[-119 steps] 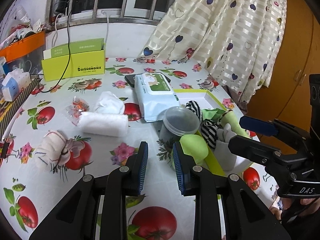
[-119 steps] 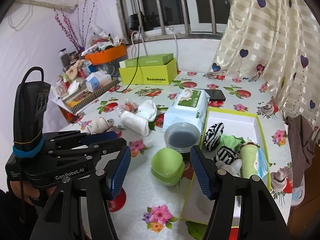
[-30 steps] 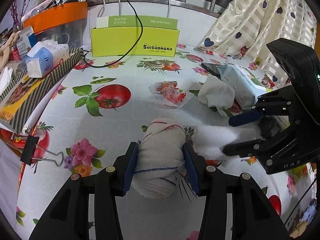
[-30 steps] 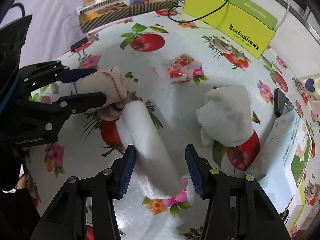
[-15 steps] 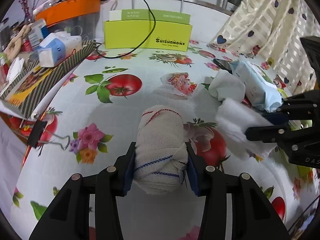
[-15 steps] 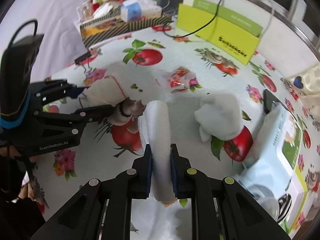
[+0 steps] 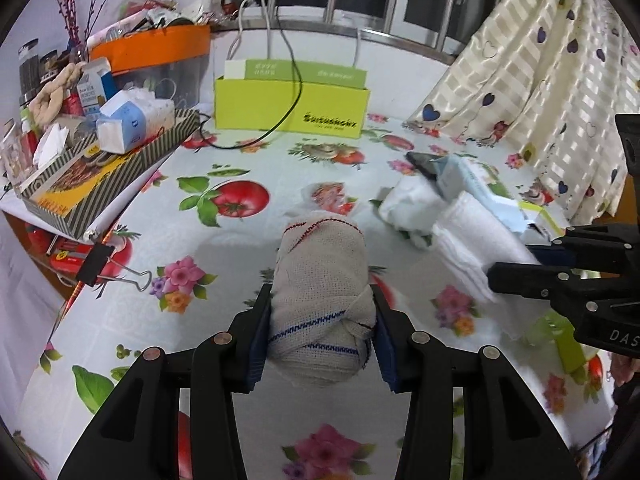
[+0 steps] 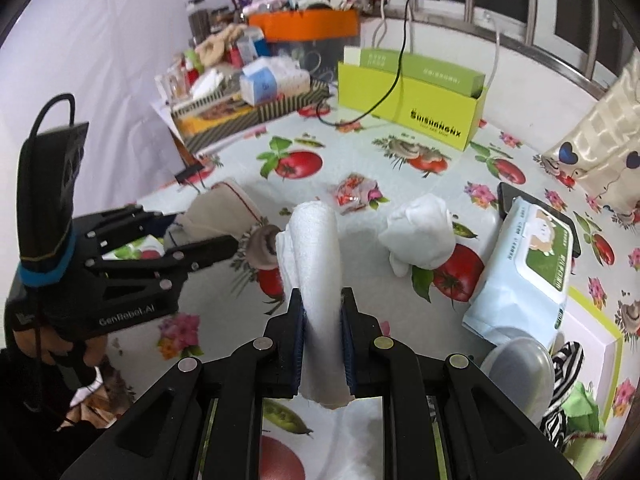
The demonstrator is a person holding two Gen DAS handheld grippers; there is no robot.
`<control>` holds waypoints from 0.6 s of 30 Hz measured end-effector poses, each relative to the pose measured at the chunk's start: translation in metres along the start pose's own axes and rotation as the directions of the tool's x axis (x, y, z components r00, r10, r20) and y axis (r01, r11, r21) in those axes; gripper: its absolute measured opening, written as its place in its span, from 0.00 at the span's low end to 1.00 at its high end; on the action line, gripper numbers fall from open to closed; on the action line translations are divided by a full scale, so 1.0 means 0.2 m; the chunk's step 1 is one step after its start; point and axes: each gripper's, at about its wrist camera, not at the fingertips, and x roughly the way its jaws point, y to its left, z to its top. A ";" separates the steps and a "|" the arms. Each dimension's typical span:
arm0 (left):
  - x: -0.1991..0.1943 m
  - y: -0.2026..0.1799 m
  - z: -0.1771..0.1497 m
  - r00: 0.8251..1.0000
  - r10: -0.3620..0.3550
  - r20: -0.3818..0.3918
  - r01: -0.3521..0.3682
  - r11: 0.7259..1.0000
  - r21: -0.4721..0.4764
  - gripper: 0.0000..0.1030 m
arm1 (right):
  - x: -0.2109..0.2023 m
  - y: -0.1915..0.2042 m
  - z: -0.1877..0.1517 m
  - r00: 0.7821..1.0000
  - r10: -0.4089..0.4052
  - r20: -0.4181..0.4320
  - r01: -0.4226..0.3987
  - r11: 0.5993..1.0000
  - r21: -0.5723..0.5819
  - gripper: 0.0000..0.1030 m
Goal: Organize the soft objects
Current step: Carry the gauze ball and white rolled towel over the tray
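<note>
left gripper [image 7: 322,334]: jaws squeezing the beige cloth bundle [image 7: 322,284] at its knotted end
right gripper [image 8: 323,340]: nearly closed, pinching the white rolled towel [image 8: 316,256] mid-length
handling: both looking light, soft, compressing between the pads

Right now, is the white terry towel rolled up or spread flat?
Rolled up: the white terry towel forms a tight cylinder, layered edges visible along its side, clamped between the right hand-held gripper pads.
</note>
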 end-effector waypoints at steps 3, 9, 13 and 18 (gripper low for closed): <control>-0.03 -0.05 0.01 1.000 -0.012 0.014 0.011 1.000 0.014 0.45 | -0.05 -0.01 -0.02 1.000 0.007 0.026 -0.007 1.000 0.015 0.15; -0.07 -0.13 0.05 0.999 -0.025 0.030 0.024 0.999 0.034 0.45 | -0.15 -0.04 -0.04 0.998 -0.001 0.071 -0.002 0.999 0.043 0.15; -0.11 -0.17 0.07 0.998 -0.032 0.049 0.030 0.998 0.049 0.45 | -0.21 -0.06 -0.06 0.996 -0.009 0.092 0.004 0.999 0.053 0.15; -0.16 -0.23 0.09 0.997 -0.051 0.065 0.047 0.997 0.062 0.45 | -0.27 -0.08 -0.08 0.993 -0.019 0.118 0.011 0.998 0.066 0.15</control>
